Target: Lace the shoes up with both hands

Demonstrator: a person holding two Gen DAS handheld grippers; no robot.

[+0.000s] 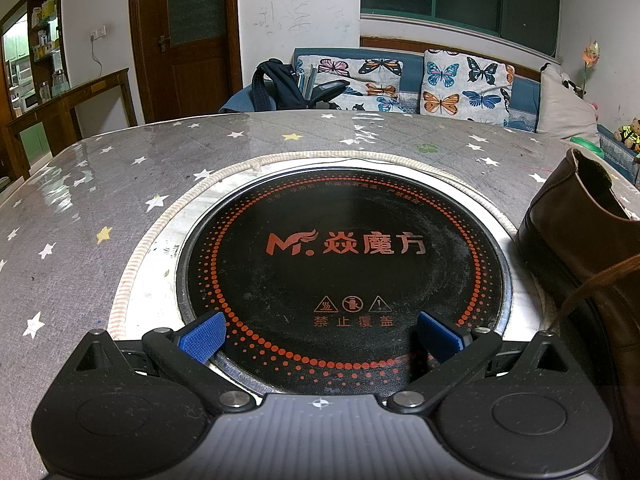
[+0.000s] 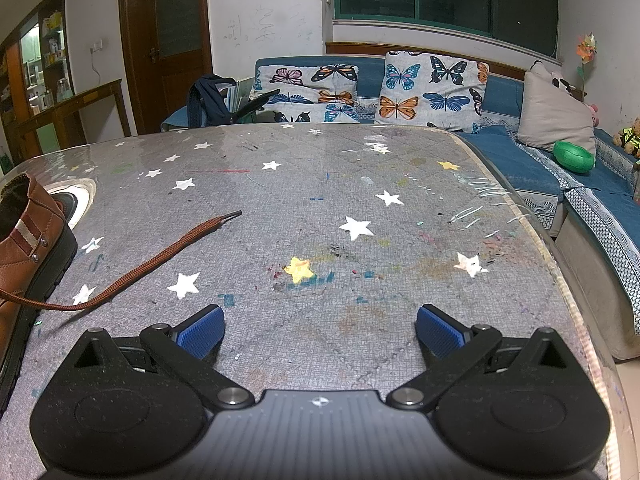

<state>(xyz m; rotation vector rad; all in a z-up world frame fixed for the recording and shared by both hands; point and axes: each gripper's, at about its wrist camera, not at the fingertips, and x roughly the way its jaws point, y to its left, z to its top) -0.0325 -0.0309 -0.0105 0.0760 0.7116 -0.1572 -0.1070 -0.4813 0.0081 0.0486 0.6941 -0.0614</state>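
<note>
The brown shoe [image 2: 28,248] sits on the bench [image 2: 360,208] between the two grippers: at 3 o'clock in the left wrist view, at 9 o'clock in the right wrist view. One brown lace [image 2: 160,258] trails from the shoe across the star-patterned cover, its dark tip [image 2: 234,214] lying free towards 11 o'clock of the right gripper [image 2: 320,330]. In the left view a second stretch of lace [image 1: 592,280] loops past the shoe's side at 4 o'clock.

The main risk, as I judge it, is a missed or partial pinch. The lace lies flat on the cover, so the jaws may close over it without catching it. A pull on a badly caught lace could also drag the shoe, which nothing holds down. The left lace runs out of view at the edge, so reaching for it by guess could snag the shoe's collar instead.

The left gripper [image 1: 320,334] hovers low over the black induction hob [image 1: 344,256] set into the bench, pointing to 12 o'clock, its jaws wide apart and empty. The right gripper is level over bare cover, also facing 12 o'clock, its jaws spread and holding nothing. Neither touches shoe or lace.
</note>
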